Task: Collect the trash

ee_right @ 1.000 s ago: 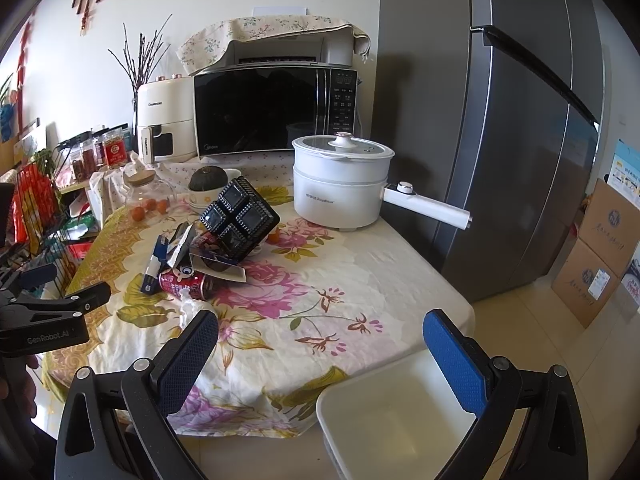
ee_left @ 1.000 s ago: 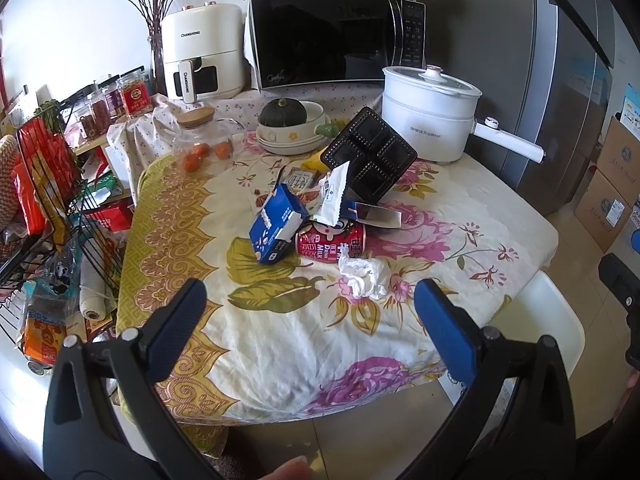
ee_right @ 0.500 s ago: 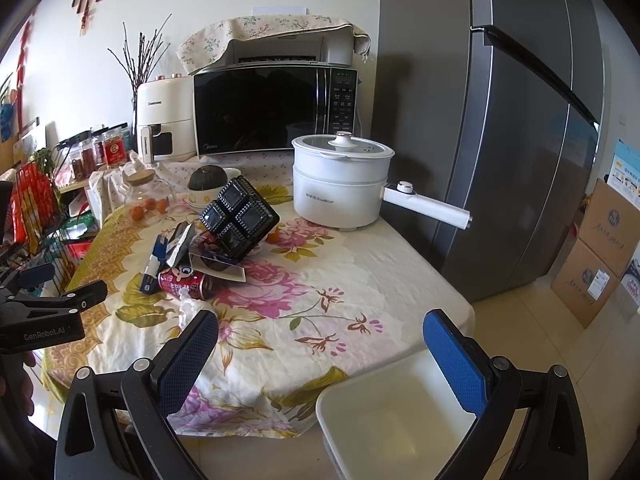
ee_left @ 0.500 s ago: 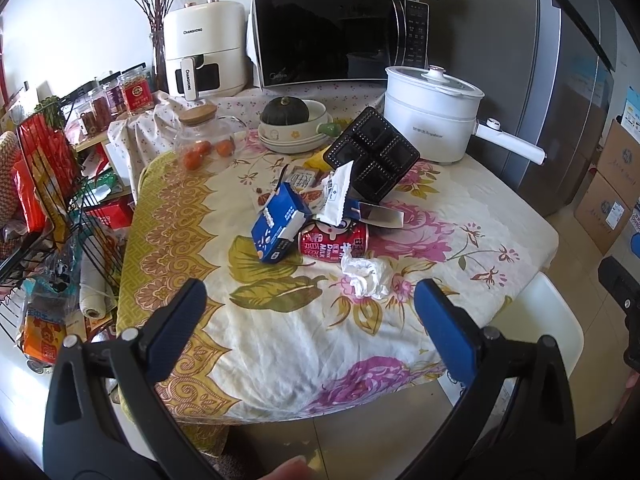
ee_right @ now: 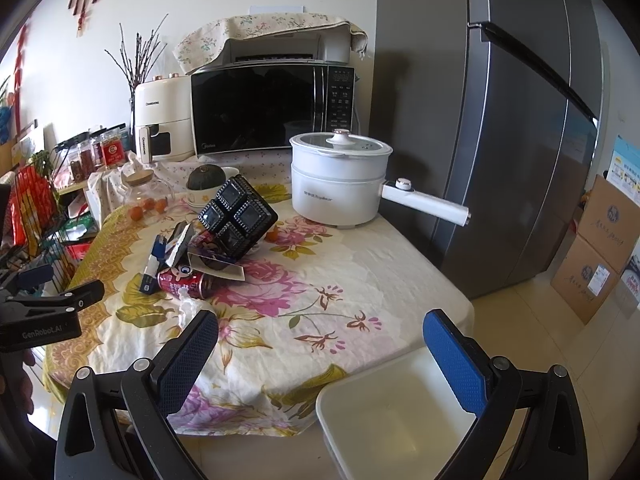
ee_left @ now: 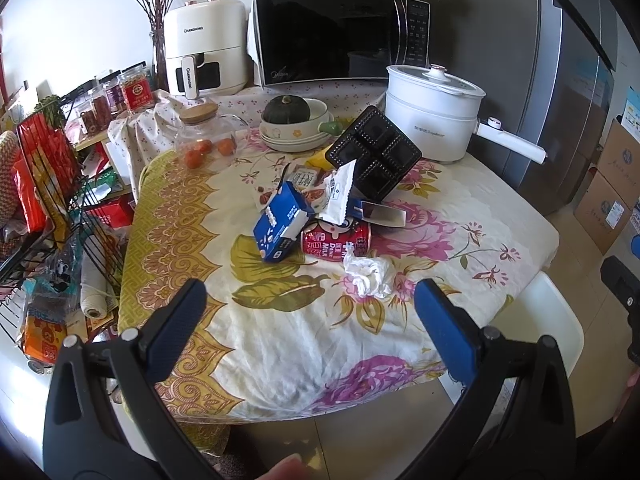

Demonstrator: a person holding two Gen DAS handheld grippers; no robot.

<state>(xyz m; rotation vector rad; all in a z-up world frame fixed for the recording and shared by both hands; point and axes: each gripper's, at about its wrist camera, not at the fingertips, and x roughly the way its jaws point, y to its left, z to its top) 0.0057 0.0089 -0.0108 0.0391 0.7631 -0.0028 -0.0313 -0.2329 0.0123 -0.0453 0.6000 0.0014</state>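
Note:
A pile of trash lies mid-table: a blue carton (ee_left: 282, 224), a red milk can (ee_left: 336, 240), a crumpled white tissue (ee_left: 370, 274), a white wrapper (ee_left: 340, 192) and a black plastic tray (ee_left: 374, 154) leaning upright. The pile also shows in the right wrist view, with the can (ee_right: 184, 282) and black tray (ee_right: 238, 216). My left gripper (ee_left: 312, 320) is open and empty, short of the table's near edge. My right gripper (ee_right: 320, 350) is open and empty above a white bin (ee_right: 400, 412) at the table's corner.
A white electric pot (ee_left: 432, 116) with a long handle, a bowl holding a dark squash (ee_left: 286, 110), a glass jar (ee_left: 202, 136), a microwave (ee_left: 340, 32) and an air fryer stand at the back. A wire rack (ee_left: 44, 200) crowds the left. A fridge (ee_right: 520, 120) and boxes are right.
The left gripper has edged slightly closer to the table. The right gripper has barely moved. Both stay open and empty.

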